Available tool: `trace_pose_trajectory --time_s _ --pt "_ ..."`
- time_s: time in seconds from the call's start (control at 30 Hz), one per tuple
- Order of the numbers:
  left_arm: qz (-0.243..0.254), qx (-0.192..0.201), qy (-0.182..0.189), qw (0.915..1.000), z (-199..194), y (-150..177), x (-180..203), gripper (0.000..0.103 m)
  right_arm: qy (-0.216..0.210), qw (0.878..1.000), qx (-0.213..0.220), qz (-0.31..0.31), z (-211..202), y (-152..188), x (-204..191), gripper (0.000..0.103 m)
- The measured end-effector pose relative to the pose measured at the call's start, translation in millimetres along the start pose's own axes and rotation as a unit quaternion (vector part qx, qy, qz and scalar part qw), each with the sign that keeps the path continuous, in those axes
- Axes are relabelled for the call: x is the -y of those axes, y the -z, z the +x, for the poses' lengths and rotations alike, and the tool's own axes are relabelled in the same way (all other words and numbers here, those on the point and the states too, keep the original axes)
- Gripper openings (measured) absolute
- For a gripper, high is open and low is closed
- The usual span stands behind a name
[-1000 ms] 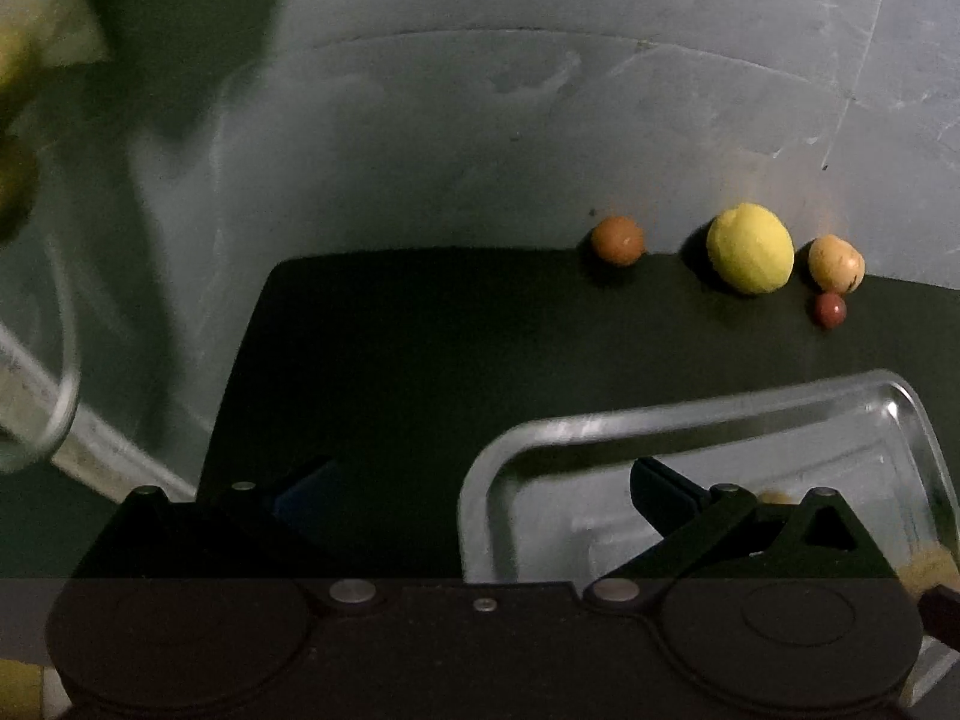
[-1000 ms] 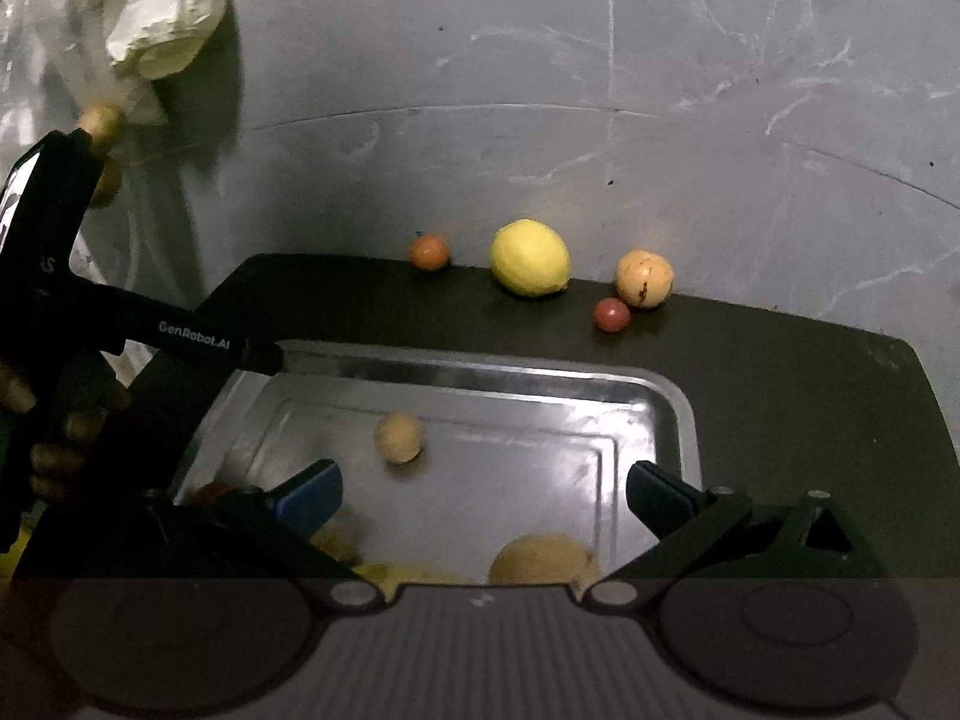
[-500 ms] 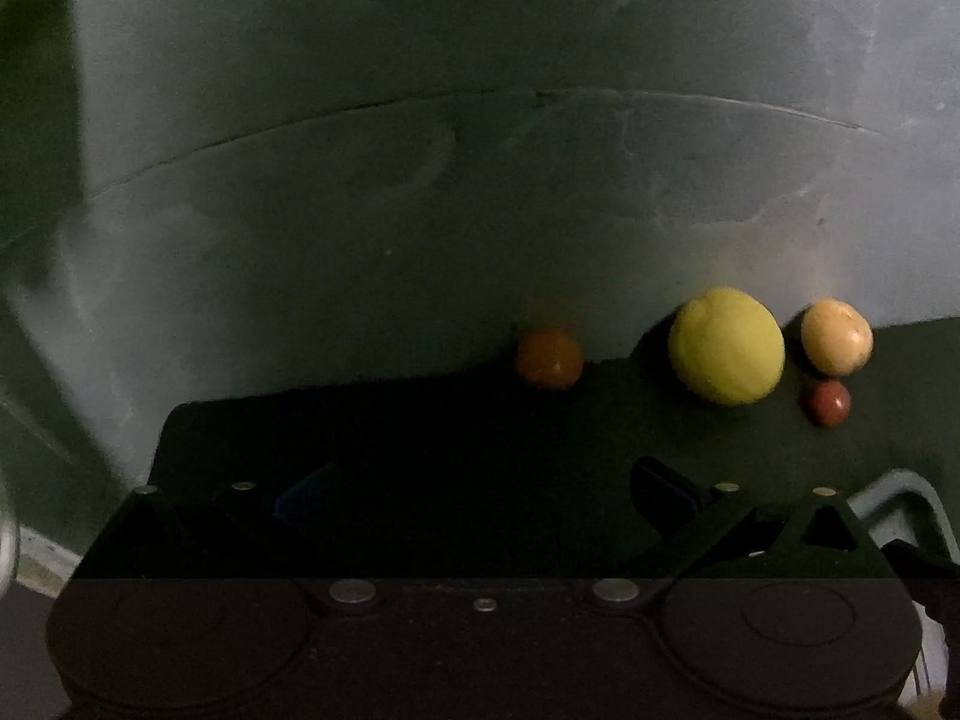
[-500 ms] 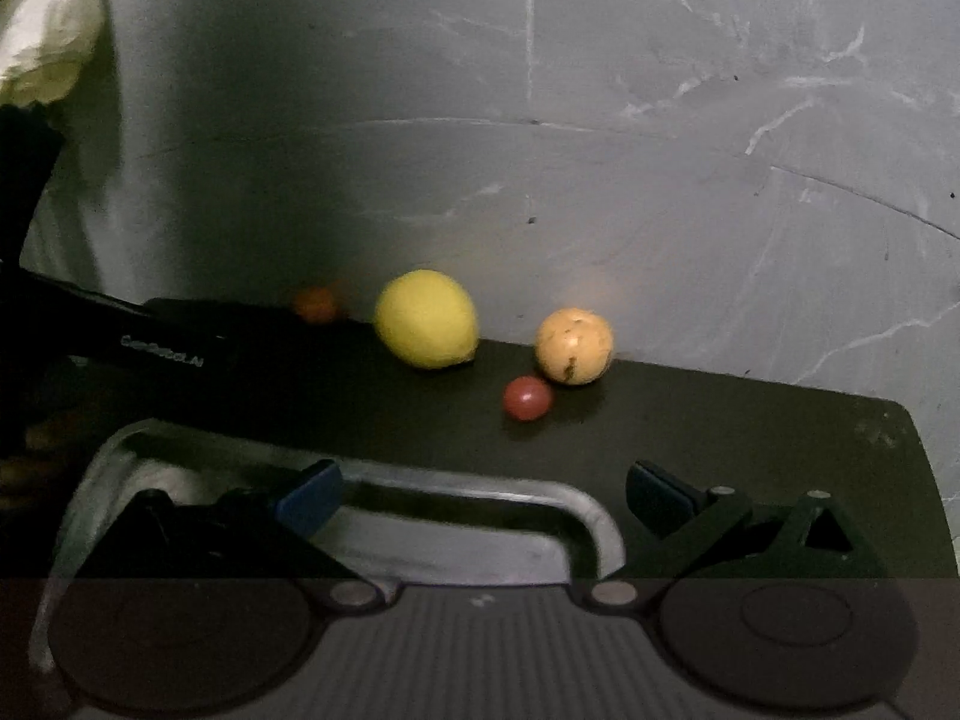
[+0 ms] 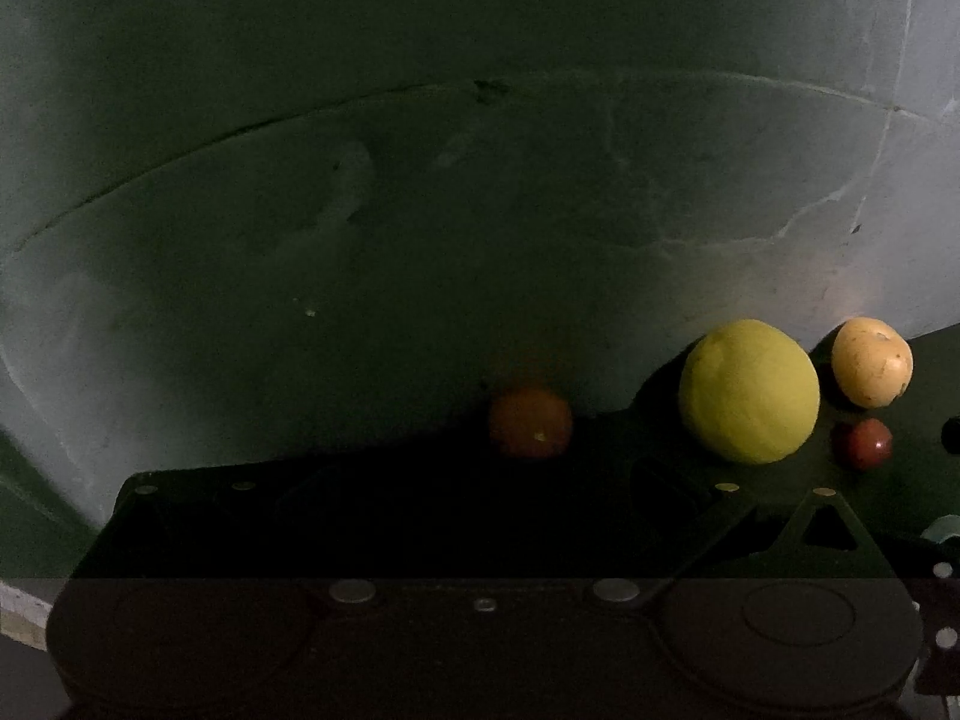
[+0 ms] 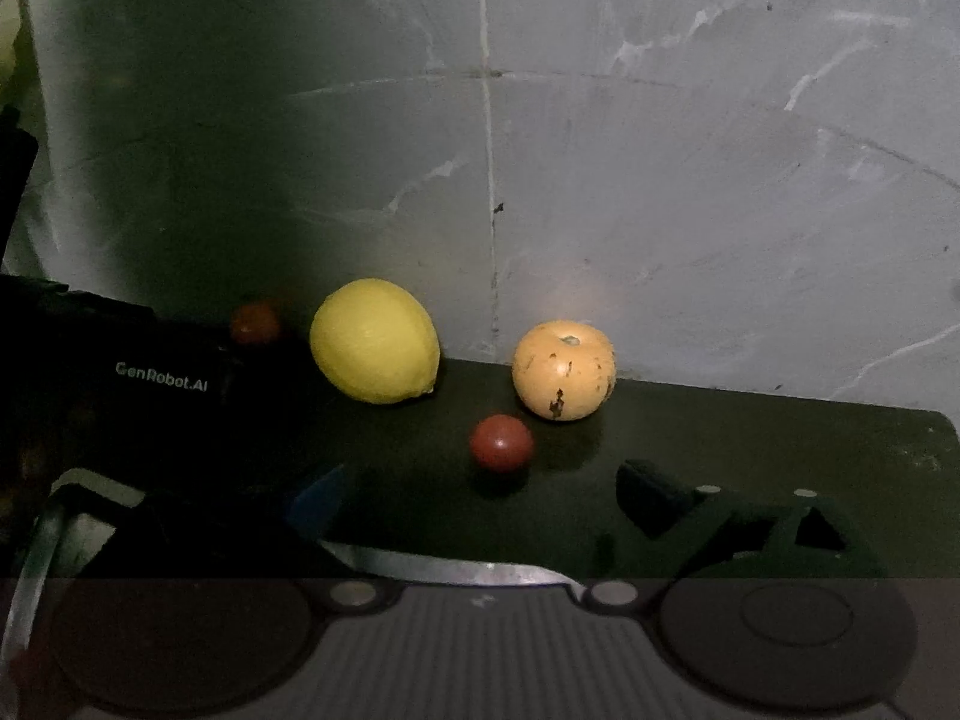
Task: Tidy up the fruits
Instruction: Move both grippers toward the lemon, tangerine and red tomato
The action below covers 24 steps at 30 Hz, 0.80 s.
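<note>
Four fruits lie along the back of the dark table by the wall. My left gripper (image 5: pixel 492 489) is open and empty, and a small orange-red fruit (image 5: pixel 530 423) sits just ahead of its gap. To the right are a yellow lemon (image 5: pixel 749 391), a pale speckled fruit (image 5: pixel 872 362) and a small red fruit (image 5: pixel 861 444). My right gripper (image 6: pixel 486 498) is open and empty, low over the table, with the small red fruit (image 6: pixel 501 443) close in front of it. Behind are the lemon (image 6: pixel 375 341) and the speckled fruit (image 6: pixel 564 370). The orange-red fruit (image 6: pixel 255 323) is partly hidden.
The metal tray's rim (image 6: pixel 456 570) shows right under the right gripper. The left gripper's black body (image 6: pixel 162 369) fills the left of the right wrist view. A cracked grey wall (image 6: pixel 660 180) stands directly behind the fruits. The table's right end (image 6: pixel 936 426) is rounded.
Both grippers have moved forward and lower toward the fruits by the wall, which now look larger. The tray has dropped out of the left wrist view and to the bottom of the right one.
</note>
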State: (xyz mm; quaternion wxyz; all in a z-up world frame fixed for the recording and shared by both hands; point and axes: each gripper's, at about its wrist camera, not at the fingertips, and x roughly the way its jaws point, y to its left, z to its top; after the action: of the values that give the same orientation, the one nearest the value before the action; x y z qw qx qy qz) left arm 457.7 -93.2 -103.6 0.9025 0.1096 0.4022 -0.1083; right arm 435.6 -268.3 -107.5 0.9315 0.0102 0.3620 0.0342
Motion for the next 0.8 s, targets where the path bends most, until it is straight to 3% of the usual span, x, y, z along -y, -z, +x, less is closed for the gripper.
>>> trace_pose_trajectory --time_s 0.5,0.8 --pt "0.015 0.013 0.029 0.9994 2.1 -3.6 9.2 0.102 -0.005 1.0 -0.01 0.014 8.6 -1.2 1.4 0.079" --pt "0.018 0.021 0.044 0.9986 4.0 -5.1 6.3 0.088 0.0 1.0 -0.003 0.015 6.6 -2.9 2.6 0.066"
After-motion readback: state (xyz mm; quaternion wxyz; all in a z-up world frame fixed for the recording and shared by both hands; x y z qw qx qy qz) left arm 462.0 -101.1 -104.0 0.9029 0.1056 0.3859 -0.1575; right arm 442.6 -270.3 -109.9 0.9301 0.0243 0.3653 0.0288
